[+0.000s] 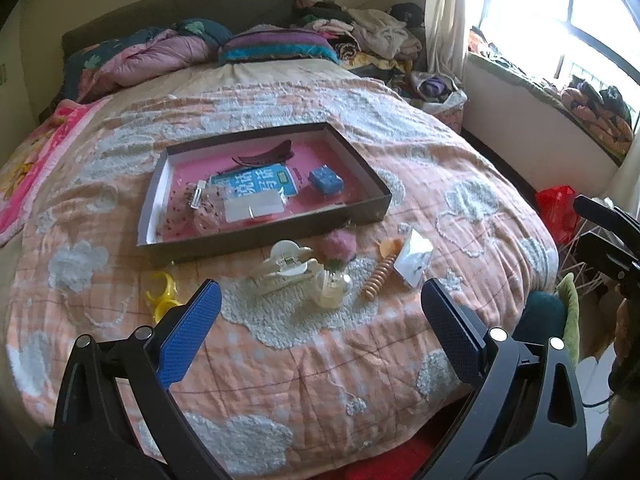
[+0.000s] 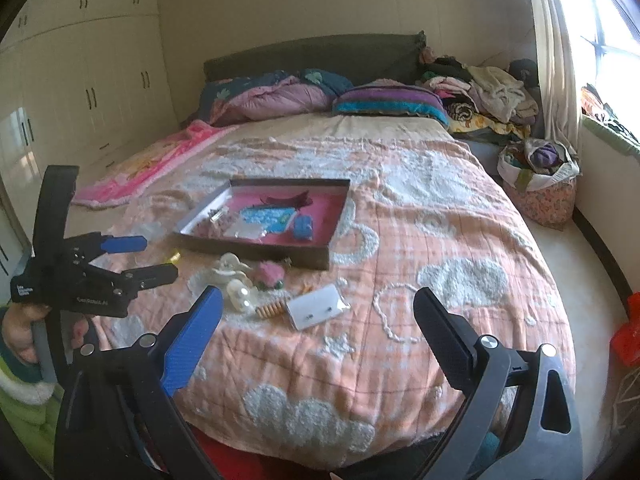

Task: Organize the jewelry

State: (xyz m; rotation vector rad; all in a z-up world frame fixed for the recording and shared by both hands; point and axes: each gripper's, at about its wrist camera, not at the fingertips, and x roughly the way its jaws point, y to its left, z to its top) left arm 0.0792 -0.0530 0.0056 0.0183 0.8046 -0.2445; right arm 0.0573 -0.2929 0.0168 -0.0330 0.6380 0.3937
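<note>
Item: loose accessories on the bed (image 1: 280, 360), just before the shallow box (image 1: 264, 236): cream claw clip (image 1: 280, 270), pink pompom (image 1: 340, 246), yellow ring (image 1: 162, 294), earring card (image 2: 316, 307).
Left gripper (image 1: 320, 312) and right gripper (image 2: 318, 320): fingers apart, empty, hovering short of the pile.
Advice: probably take one piece singly, pinch its firm edge, clear the box wall.

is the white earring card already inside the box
No, the white earring card lies on the bedspread in front of the box, outside its walls.
</note>
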